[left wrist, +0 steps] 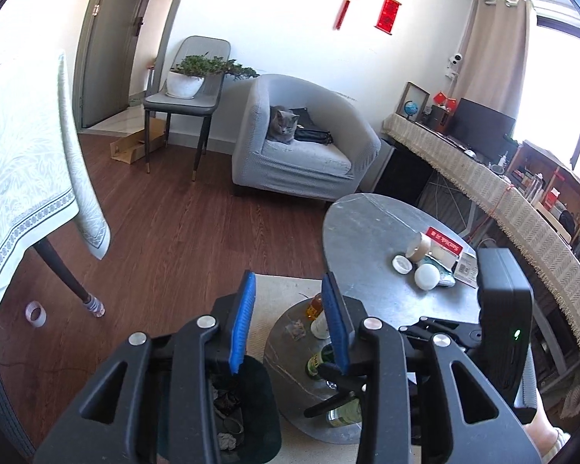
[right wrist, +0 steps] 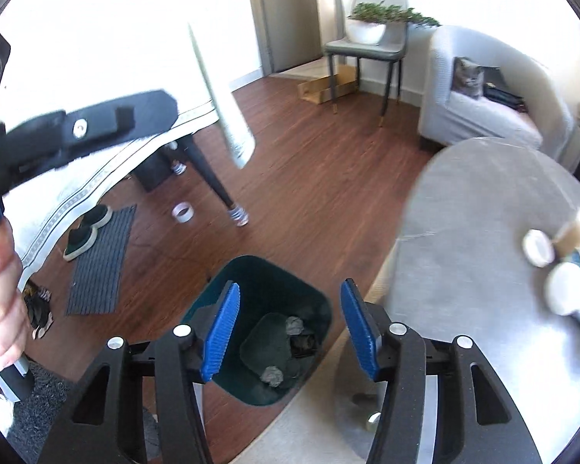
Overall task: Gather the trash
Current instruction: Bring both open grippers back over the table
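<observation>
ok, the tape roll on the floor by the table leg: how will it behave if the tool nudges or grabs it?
The tape roll looks like a thin hollow ring, so probably light. It seems to lie nearly flat on the wood floor, so a nudge would likely slide it; tipped on edge, it could roll away.

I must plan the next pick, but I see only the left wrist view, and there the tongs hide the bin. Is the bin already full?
Observer: No. The bin is mostly empty; a few crumpled paper balls lie on its bottom.
Operator: Do the right tongs hold something?
Observer: No. The right tongs are open over the bin, with nothing between them.
Operator: Is there something on the floor that I cannot see?
Observer: Yes, a pair of slippers on a striped mat beside the covered table.
</observation>
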The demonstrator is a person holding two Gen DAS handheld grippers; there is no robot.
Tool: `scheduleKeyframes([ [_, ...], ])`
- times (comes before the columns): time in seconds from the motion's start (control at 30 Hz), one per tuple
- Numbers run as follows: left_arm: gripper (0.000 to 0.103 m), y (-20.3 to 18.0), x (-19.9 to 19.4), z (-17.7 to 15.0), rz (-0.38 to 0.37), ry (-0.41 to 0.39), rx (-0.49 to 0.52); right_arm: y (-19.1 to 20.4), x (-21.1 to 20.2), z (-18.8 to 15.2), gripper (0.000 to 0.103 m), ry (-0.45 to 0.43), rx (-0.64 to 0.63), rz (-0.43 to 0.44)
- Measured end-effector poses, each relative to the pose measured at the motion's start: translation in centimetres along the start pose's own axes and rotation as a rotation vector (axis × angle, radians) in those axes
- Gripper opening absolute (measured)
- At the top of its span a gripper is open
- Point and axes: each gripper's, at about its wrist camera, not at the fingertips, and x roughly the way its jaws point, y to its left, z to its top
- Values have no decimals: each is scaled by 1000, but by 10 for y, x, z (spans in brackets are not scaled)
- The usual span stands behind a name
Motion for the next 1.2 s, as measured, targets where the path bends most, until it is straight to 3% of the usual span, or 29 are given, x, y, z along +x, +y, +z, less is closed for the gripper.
scheduleKeyframes([
  [0.33, 40, -55, 32, -4, -73, 13, 44, -65, -46, -20, 53, -53, 84, -100],
  [0.87, 57, -143, 102, -19, -158, 89, 108, -163, -97, -56, 53, -98, 211, -250],
  [1.2, 60, -173, 147, -22, -198, 153, 130, -209, -115, -66, 71, -136, 313, -308],
])
